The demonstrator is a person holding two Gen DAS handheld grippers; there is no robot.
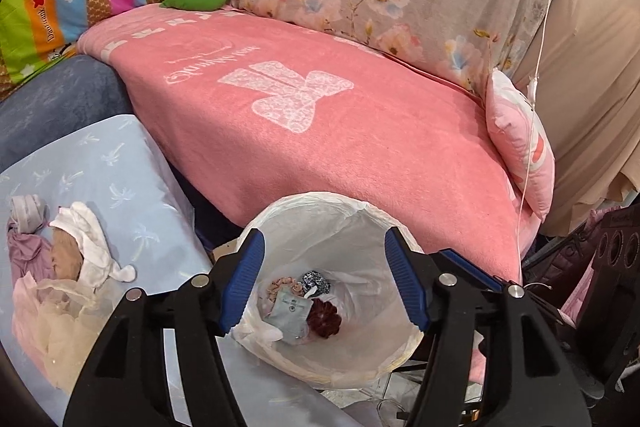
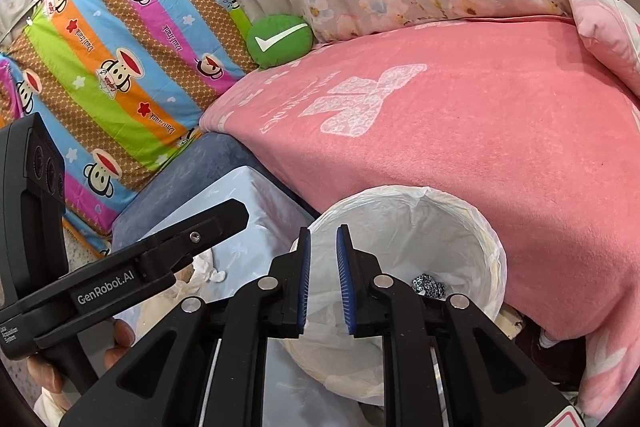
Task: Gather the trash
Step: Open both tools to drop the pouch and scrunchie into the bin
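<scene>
Lower centre, the right-wrist view's black gripper arms hide most of the white-lined round bin's (image 2: 404, 223) contents.

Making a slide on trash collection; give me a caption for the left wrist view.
Left hand-held gripper open above the lined trash bin, which already holds a grey packet and scrunchies.

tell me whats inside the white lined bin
In the bin: a grey-blue packet, a dark red scrunchie, a black-and-white patterned one and a pinkish one. Anything beneath them is covered.
</scene>
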